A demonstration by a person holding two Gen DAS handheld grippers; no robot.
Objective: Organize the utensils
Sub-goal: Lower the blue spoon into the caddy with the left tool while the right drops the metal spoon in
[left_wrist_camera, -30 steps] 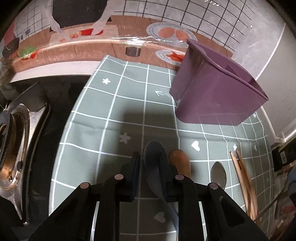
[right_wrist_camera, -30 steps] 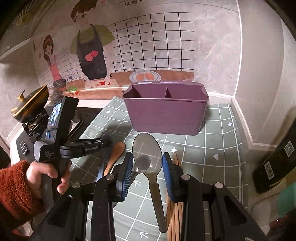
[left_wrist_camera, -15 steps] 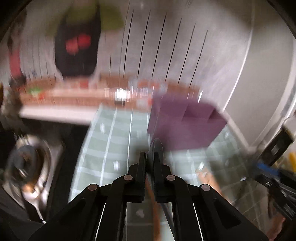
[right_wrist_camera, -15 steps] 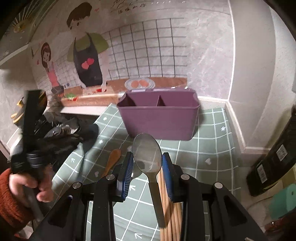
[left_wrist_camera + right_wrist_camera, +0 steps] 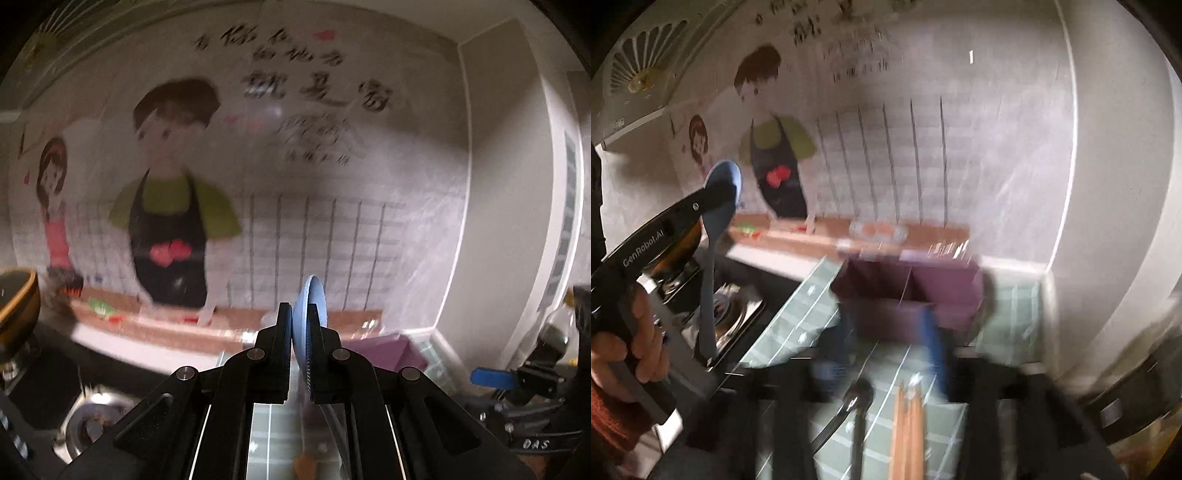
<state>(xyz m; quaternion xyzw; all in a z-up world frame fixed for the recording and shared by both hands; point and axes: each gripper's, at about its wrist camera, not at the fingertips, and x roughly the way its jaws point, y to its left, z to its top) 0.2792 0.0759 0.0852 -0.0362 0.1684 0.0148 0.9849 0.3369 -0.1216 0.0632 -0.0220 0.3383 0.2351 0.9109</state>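
Note:
My left gripper (image 5: 298,314) is shut on a blue spoon (image 5: 309,306), held edge-on and lifted high above the mat. In the right wrist view the left gripper (image 5: 713,195) holds the blue spoon (image 5: 718,206) by its bowl, handle hanging down. The purple two-compartment holder (image 5: 908,291) stands at the back of the green grid mat (image 5: 812,314); it shows low in the left wrist view (image 5: 384,350). My right gripper (image 5: 886,354) is badly blurred; a metal spoon (image 5: 855,402) shows low between its fingers. Wooden chopsticks (image 5: 905,424) lie on the mat.
A gas stove (image 5: 727,314) sits left of the mat, with a pot (image 5: 14,306) at the far left. The illustrated wall (image 5: 258,184) stands behind. A wooden spoon (image 5: 304,463) lies on the mat below my left gripper.
My left gripper shut on the blue spoon, lifted it off the mat and tilted up. My right gripper with the metal spoon has moved fast and is now blurred.

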